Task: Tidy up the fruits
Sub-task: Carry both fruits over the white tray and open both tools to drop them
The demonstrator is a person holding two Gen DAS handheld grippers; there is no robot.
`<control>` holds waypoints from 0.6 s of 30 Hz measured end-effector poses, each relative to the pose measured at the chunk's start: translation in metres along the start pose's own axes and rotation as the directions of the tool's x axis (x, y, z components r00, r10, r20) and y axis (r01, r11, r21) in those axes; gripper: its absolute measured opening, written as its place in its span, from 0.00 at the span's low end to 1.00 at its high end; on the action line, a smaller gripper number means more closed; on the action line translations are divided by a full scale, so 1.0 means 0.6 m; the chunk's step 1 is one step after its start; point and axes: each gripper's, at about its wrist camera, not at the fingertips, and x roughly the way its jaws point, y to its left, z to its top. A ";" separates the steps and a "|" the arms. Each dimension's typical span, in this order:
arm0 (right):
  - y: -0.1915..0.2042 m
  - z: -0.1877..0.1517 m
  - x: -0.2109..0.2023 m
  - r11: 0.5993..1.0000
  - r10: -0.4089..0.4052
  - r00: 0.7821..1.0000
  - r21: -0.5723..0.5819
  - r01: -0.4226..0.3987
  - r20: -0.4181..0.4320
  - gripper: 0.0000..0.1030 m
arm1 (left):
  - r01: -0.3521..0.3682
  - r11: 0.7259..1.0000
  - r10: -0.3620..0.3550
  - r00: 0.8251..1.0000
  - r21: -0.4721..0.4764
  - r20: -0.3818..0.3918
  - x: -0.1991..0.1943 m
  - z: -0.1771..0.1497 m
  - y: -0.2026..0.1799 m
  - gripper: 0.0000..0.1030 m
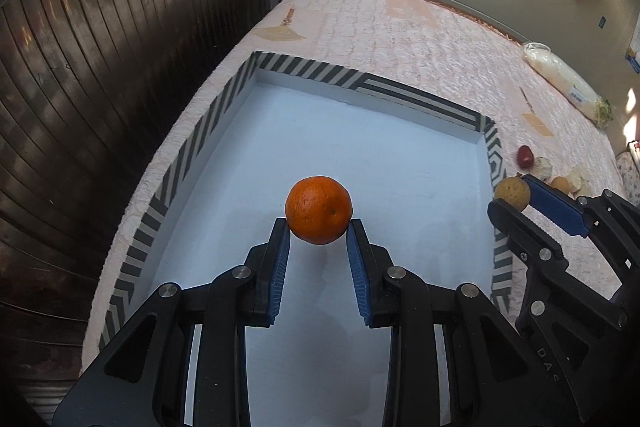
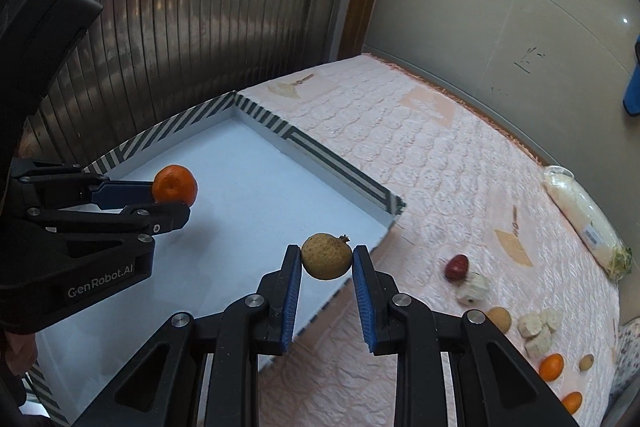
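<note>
My left gripper (image 1: 319,223) is shut on an orange (image 1: 319,209) and holds it above the pale floor of a shallow box (image 1: 304,71) with a black-and-white striped rim. The orange (image 2: 175,185) and left gripper (image 2: 176,205) also show in the right wrist view. My right gripper (image 2: 326,253) is shut on a yellowish-brown pomegranate (image 2: 327,256) and holds it over the box's right rim (image 2: 352,169). In the left wrist view the right gripper (image 1: 514,193) and its pomegranate (image 1: 512,192) sit at the box's right edge.
The box lies on a pink quilted bed (image 2: 420,155). Loose on the quilt at right are a dark red fruit (image 2: 457,267), a tan round fruit (image 2: 500,318), pale cut pieces (image 2: 538,329), two oranges (image 2: 551,367) and a long bagged vegetable (image 2: 584,219). A dark slatted wall (image 1: 100,67) runs along the left.
</note>
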 end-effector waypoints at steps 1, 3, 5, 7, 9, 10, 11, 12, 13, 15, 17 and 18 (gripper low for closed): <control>0.004 0.001 0.006 1.000 0.006 1.000 -0.003 -0.006 -0.004 0.24 | -0.003 1.000 0.003 1.000 -0.001 -0.001 0.002 0.001 0.002 0.28; 0.008 0.003 0.014 1.000 0.013 1.000 -0.008 -0.013 -0.012 0.24 | -0.013 1.000 0.013 1.000 -0.005 -0.001 0.005 0.001 0.006 0.28; 0.013 0.003 0.023 1.000 0.021 1.000 -0.011 -0.021 -0.020 0.24 | -0.023 1.000 0.023 1.000 -0.005 0.002 0.007 0.003 0.008 0.28; 0.014 0.003 0.030 1.000 0.028 0.999 -0.011 -0.029 -0.028 0.24 | -0.031 1.000 0.031 1.000 -0.005 0.006 0.008 0.004 0.010 0.28; 0.017 0.003 0.037 0.999 0.035 0.999 -0.013 -0.036 -0.036 0.24 | -0.032 0.999 0.032 0.999 -0.007 0.005 0.011 0.006 0.012 0.28; 0.019 0.004 0.041 0.999 0.038 0.998 -0.015 -0.039 -0.040 0.24 | -0.033 0.999 0.033 0.999 -0.009 0.004 0.011 0.007 0.013 0.28; 0.021 0.004 0.044 0.999 0.041 0.998 -0.018 -0.042 -0.045 0.24 | -0.035 0.999 0.035 0.999 -0.008 0.004 0.012 0.008 0.012 0.28; 0.022 0.005 0.046 0.999 0.044 0.998 -0.019 -0.045 -0.048 0.24 | -0.035 0.999 0.035 0.999 -0.008 0.004 0.013 0.008 0.012 0.28; 0.023 0.005 0.049 0.999 0.047 0.998 -0.021 -0.048 -0.050 0.24 | -0.034 0.999 0.034 0.999 -0.008 0.002 0.014 0.009 0.011 0.28; 0.025 0.005 0.053 0.998 0.053 0.997 -0.021 -0.055 -0.055 0.24 | -0.033 0.999 0.033 0.999 -0.006 -0.002 0.017 0.009 0.010 0.28; 0.028 0.005 0.059 0.998 0.062 0.996 -0.023 -0.063 -0.065 0.24 | -0.036 0.999 0.036 0.999 0.000 -0.004 0.020 0.009 0.008 0.28; 0.030 0.004 0.062 0.997 0.065 0.995 -0.025 -0.066 -0.070 0.24 | -0.038 0.999 0.039 0.999 0.003 -0.005 0.020 0.008 0.007 0.28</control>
